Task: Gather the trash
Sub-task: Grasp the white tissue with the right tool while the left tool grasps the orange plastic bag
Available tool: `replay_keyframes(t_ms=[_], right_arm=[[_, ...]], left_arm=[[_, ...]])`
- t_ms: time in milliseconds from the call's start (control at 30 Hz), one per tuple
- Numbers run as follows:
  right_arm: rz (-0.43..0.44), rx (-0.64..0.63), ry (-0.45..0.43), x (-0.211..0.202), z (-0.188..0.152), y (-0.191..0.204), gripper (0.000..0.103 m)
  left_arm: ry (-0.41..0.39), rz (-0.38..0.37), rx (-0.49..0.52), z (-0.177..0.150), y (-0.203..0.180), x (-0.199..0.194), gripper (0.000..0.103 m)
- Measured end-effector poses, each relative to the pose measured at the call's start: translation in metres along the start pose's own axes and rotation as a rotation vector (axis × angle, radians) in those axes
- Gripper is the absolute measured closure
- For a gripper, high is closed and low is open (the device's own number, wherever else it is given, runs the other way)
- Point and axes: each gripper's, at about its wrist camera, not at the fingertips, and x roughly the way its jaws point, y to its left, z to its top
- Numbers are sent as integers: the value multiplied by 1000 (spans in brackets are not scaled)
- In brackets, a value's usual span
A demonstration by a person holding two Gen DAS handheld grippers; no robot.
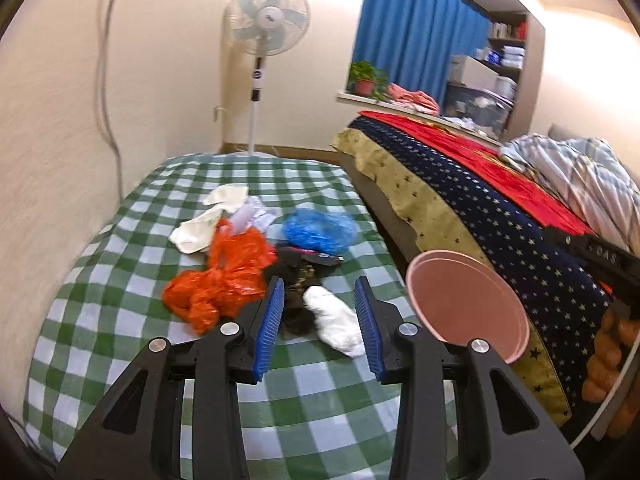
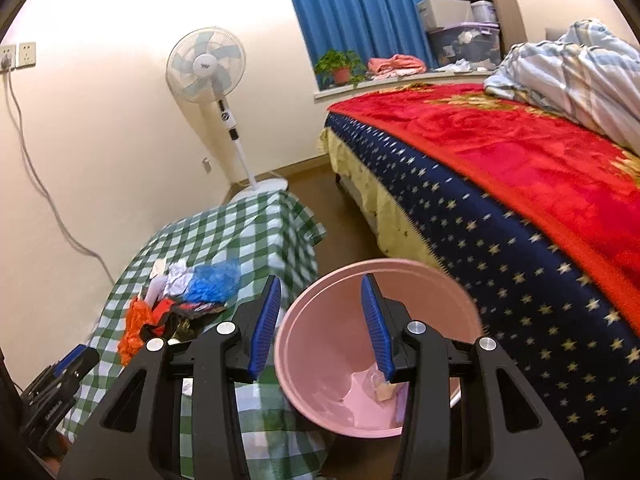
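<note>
Trash (image 1: 224,276) heaped — pink bin (image 2: 344,344) beside.

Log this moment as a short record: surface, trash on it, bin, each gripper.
surface: green checked cloth over a low table beside the bed
trash: orange plastic bag, blue plastic bag, white crumpled pieces, dark wrappers between them
bin: pink bin, at the table's edge toward the bed, some scraps at its bottom
left gripper: jaws apart, empty, aimed at the trash pile
right gripper: jaws apart; one finger inside the bin's rim, one outside; grip cannot be told
</note>
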Motion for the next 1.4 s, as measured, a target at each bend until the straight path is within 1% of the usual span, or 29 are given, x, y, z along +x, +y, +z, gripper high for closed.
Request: replay_keyframes(t_ms=[167,300,500,733,1000,1067,1133,1233,1267,1300,1400], right_arm=[[41,-42,43,14,-15,19,60],[90,-67,79,30,-28,38,60],[157,-111,123,49,-45,64,60],[231,-110,199,76,-60,83,60],[279,-92,290,106,-71,95,60],[284,-94,314,113,-74,98,56],[282,-103,331,118,-76,101,55],[285,-109,358,125,-80,103,55],[284,-112,367,127,-81,104,55],[282,-116,376,129,-83,105,55],[268,-128,404,136,-87,107,55]], left_arm=[[18,42,-33,-7,16,9,66],[16,86,-82,-6,33,17,66],[10,146,-123,-4,49,32,66],[21,204,-170,-5,65,50,66],[50,277,-239,-8,91,72,66],[56,291,-263,-8,98,76,66],[65,291,-285,-7,104,82,66],[63,282,-303,-4,108,87,62],[58,276,-303,-3,107,88,60],[54,263,-304,-1,107,90,56],[45,236,-289,2,100,95,53]])
